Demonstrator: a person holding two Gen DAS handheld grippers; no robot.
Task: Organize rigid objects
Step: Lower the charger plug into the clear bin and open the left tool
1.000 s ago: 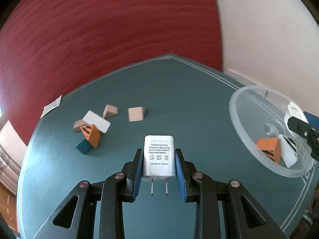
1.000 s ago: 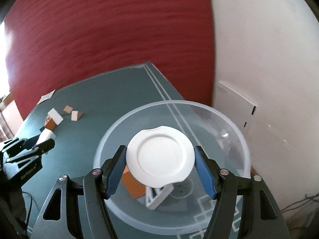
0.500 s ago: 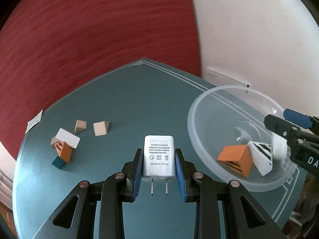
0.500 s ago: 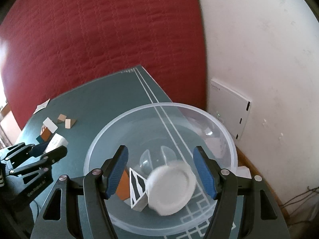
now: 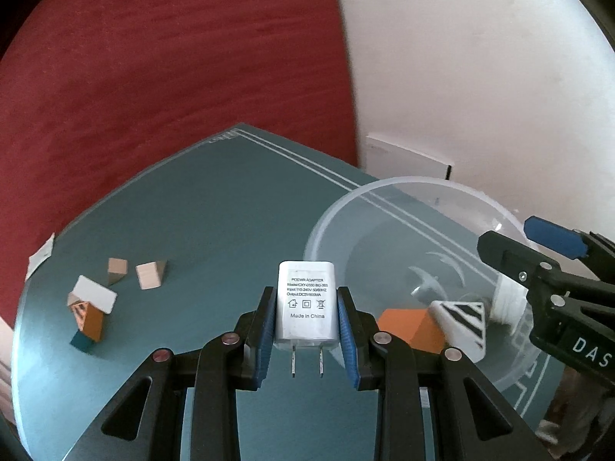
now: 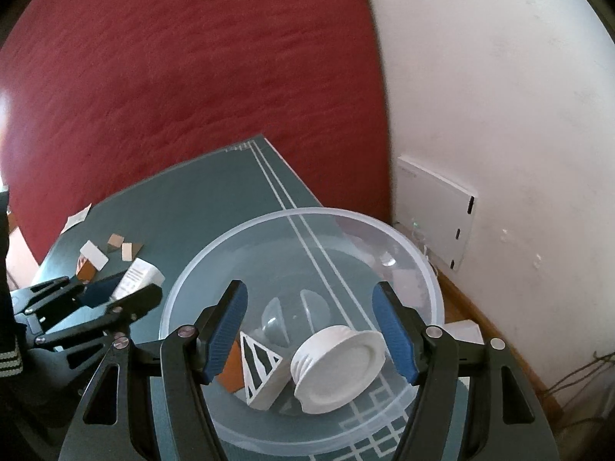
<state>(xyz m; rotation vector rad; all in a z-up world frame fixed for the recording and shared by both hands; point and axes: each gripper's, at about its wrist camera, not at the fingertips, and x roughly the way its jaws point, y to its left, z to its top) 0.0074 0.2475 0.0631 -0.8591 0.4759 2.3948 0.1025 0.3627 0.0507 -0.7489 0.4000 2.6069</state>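
So your right claw (image 6: pixel 313 330) has let the white ribbed plastic cap (image 6: pixel 338 367) go. A second ago it was pinched between those blue pads; now it's lying on its side in the bottom of the clear plastic bowl (image 6: pixel 184 269), touching the white wedge with black stripes (image 6: pixel 261 368), and the jaws hang wide and empty over it. That's one more piece sorted.

Your left claw (image 5: pixel 306 330) has swung in toward the bowl, clamped on the white power adapter (image 5: pixel 306 303), prongs pointing back at you. It looks like the next one in.

The bowl sits at the tabletop's right edge, close to the wall, so come in from the left. The leftover wooden blocks (image 5: pixel 148 274) are grouped by the far left edge, with plenty of open teal tabletop (image 5: pixel 215 207) in between.
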